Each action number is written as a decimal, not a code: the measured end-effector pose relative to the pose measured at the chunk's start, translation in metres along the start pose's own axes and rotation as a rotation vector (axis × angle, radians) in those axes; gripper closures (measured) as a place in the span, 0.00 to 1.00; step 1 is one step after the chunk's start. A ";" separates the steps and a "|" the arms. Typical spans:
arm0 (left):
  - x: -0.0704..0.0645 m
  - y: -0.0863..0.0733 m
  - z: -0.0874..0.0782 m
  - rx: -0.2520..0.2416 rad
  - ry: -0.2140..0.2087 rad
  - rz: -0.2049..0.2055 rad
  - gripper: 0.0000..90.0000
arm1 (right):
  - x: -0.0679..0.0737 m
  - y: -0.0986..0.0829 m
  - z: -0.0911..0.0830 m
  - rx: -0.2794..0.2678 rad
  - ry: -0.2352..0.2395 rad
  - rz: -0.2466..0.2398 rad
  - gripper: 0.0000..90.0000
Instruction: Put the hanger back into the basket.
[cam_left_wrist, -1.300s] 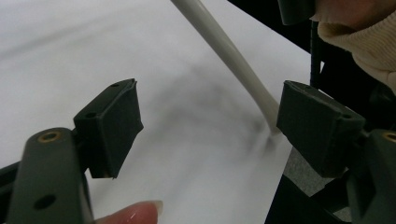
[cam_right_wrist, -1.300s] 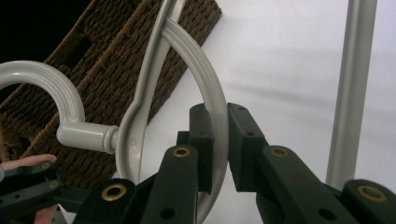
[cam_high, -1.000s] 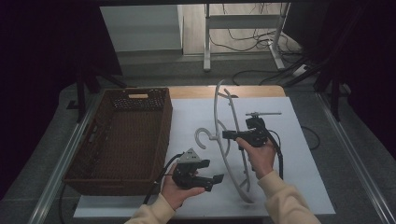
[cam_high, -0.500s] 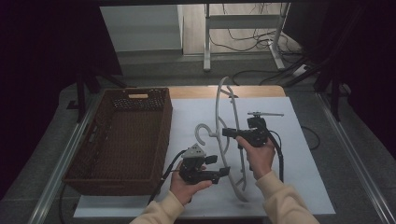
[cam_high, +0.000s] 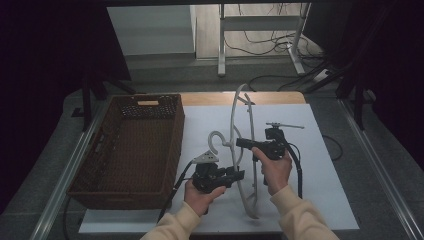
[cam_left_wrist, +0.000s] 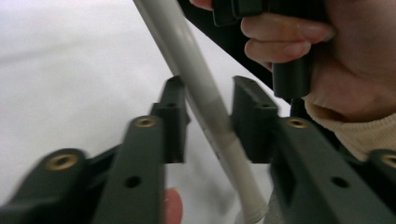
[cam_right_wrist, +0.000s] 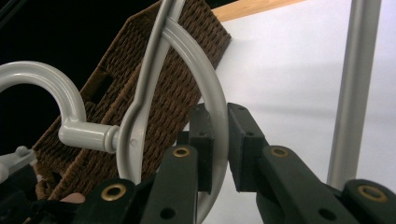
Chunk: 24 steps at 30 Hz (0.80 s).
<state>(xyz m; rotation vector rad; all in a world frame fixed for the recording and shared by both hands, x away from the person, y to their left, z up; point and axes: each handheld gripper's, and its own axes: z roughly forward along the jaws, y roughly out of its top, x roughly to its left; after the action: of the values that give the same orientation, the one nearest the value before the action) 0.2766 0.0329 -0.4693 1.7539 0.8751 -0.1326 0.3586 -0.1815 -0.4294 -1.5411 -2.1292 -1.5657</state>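
Grey hanger (cam_high: 243, 150), one; wicker basket (cam_high: 129, 145), one; tools, two

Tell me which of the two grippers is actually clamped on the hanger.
The right gripper: its jaws pinch the grey hanger near the hook. The left gripper only straddles the hanger's bar, with gaps on both sides.

The wicker basket (cam_high: 131, 145) walls off the table's left, while bare white tabletop (cam_high: 325, 165) lies open at right.
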 end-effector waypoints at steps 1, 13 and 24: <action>0.002 0.000 0.000 0.001 -0.015 -0.008 0.77 | 0.000 0.000 0.001 0.004 0.001 -0.001 0.89; 0.015 0.001 -0.009 -0.010 -0.149 -0.081 0.90 | 0.000 -0.001 -0.001 -0.005 0.042 0.007 0.87; 0.011 0.010 -0.022 -0.022 -0.184 -0.046 0.91 | -0.005 0.002 -0.011 -0.046 0.036 0.024 0.55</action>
<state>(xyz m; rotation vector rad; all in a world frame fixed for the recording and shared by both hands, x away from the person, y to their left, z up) 0.2836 0.0560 -0.4588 1.6716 0.7799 -0.3090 0.3578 -0.1933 -0.4253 -1.5334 -2.0626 -1.6339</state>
